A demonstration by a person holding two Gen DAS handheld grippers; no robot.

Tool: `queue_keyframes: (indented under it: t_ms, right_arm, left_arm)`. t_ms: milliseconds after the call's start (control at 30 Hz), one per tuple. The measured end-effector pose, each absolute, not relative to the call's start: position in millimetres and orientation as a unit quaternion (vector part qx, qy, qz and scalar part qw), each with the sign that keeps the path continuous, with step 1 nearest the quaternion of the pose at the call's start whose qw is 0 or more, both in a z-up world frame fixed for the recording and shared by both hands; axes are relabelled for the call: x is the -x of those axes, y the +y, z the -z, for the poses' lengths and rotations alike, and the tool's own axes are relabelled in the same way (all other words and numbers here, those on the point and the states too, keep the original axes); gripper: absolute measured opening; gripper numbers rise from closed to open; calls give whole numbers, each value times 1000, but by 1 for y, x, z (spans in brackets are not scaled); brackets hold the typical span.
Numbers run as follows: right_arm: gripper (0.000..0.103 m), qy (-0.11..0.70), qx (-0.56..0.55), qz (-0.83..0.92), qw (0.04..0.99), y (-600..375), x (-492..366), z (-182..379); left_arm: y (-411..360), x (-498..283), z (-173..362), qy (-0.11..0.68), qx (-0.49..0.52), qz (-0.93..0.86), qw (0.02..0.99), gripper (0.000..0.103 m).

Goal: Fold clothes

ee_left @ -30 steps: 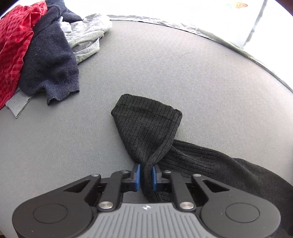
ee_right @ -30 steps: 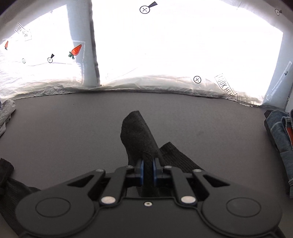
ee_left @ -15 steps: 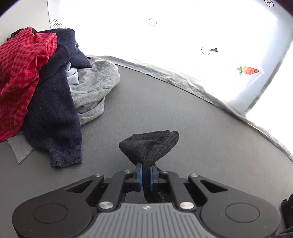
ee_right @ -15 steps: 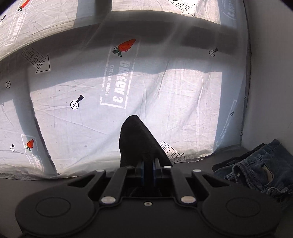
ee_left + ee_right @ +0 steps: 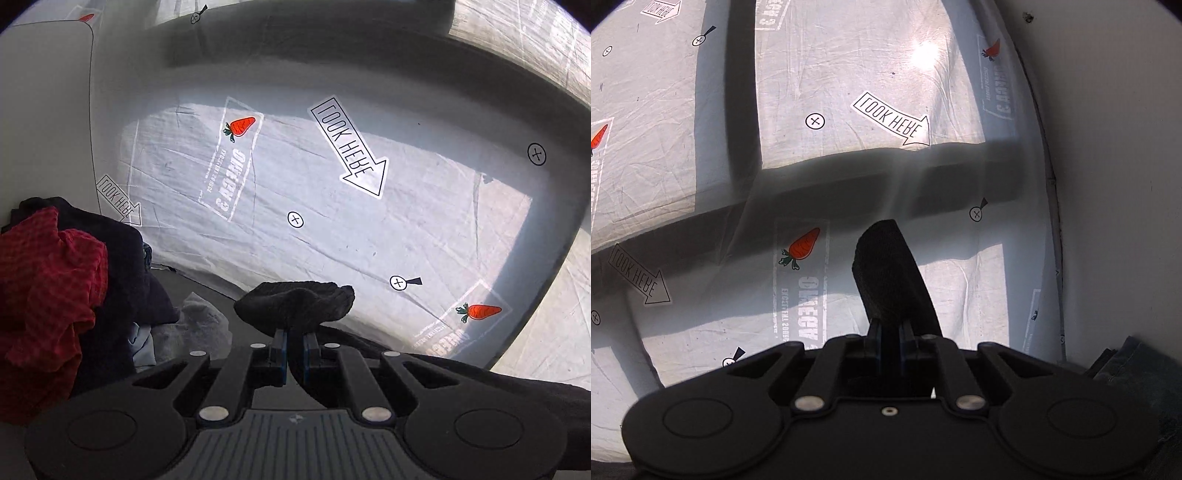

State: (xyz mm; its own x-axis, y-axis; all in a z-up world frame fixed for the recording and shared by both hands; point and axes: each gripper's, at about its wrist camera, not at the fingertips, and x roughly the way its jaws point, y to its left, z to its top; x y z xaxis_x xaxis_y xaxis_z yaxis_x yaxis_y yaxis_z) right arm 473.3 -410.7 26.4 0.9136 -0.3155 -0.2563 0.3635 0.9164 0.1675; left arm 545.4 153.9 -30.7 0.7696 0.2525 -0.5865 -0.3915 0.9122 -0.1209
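My left gripper [image 5: 294, 347] is shut on a cuff of a black ribbed knit garment [image 5: 295, 304], which bunches above the fingertips and trails off to the lower right. My right gripper [image 5: 890, 334] is shut on another end of the same black garment [image 5: 888, 273], which stands up past the fingertips. Both grippers are raised high and face the printed backdrop; the rest of the garment hangs out of view below.
A pile of clothes lies at the left: a red checked shirt [image 5: 44, 295], a dark navy sweater [image 5: 129, 280], a grey garment [image 5: 203, 328]. Folded blue jeans [image 5: 1134, 380] lie at the right edge. A white sheet with carrot prints [image 5: 332, 221] hangs behind the grey table [image 5: 229, 306].
Both grippers have lifted the black garment off the table and tilted upward; the table has dropped out of view and the backdrop fills both views.
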Motion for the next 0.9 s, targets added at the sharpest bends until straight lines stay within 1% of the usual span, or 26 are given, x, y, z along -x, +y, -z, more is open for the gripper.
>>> queue_keyframes:
  t_ms: [33,100,133,200,233,267,300,333,367,400,433,467,533,600,633,667,700,733,767,900]
  right_arm:
    - [9,137,-111,182,967,-413,-470,-10]
    - [12,221,-111,195,949,-416,-467,36]
    - [14,261,-103,204,938,-416,-463,59]
    - [20,338,-86,221,911,-416,-456,105]
    - [22,364,-83,225,900,-416,-450,122]
    - [26,382,-84,228,892,-416,-441,137]
    - [31,390,-93,229,887,-416,-432,146]
    - [34,391,-107,230,885,-417,-423,152]
    - [38,391,-115,228,884,-417,-417,156]
    - [39,391,-119,225,885,-417,-413,158]
    - [39,391,-120,221,886,-416,-412,160]
    - [40,390,-120,217,887,-415,-413,161]
    - [42,385,-137,210,888,-415,-420,163]
    - [47,377,-145,210,890,-416,-427,163]
    - [49,375,-138,212,892,-414,-431,163]
    - [54,373,-130,214,893,-413,-436,163]
    - [57,372,-120,213,895,-413,-441,164]
    - [57,372,-108,209,898,-413,-446,164]
    - [58,372,-96,206,900,-413,-451,165]
    - [64,373,-72,176,908,-419,-483,170]
  left_arm:
    - [152,-542,47,312,115,-175,926,9]
    - [147,-534,95,373,104,-177,905,10]
    - [145,-529,120,404,98,-178,892,12]
    - [147,-514,162,463,99,-173,864,14]
    - [148,-505,174,478,105,-170,855,14]
    - [149,-494,184,487,110,-169,850,14]
    - [149,-486,190,491,112,-167,848,15]
    - [149,-479,192,491,110,-166,848,17]
    - [150,-473,192,488,109,-164,850,22]
    - [150,-469,191,486,109,-163,852,26]
    - [151,-468,189,484,109,-164,853,32]
    - [152,-468,188,482,108,-166,853,37]
    - [153,-471,187,479,106,-173,854,42]
    - [155,-476,187,477,103,-183,853,46]
    - [155,-478,187,476,101,-188,853,49]
    - [155,-480,187,476,100,-192,853,52]
    - [155,-482,187,476,97,-194,852,54]
    - [155,-484,189,477,92,-196,852,58]
    - [155,-486,190,478,87,-196,852,61]
    - [155,-496,196,488,72,-204,846,62]
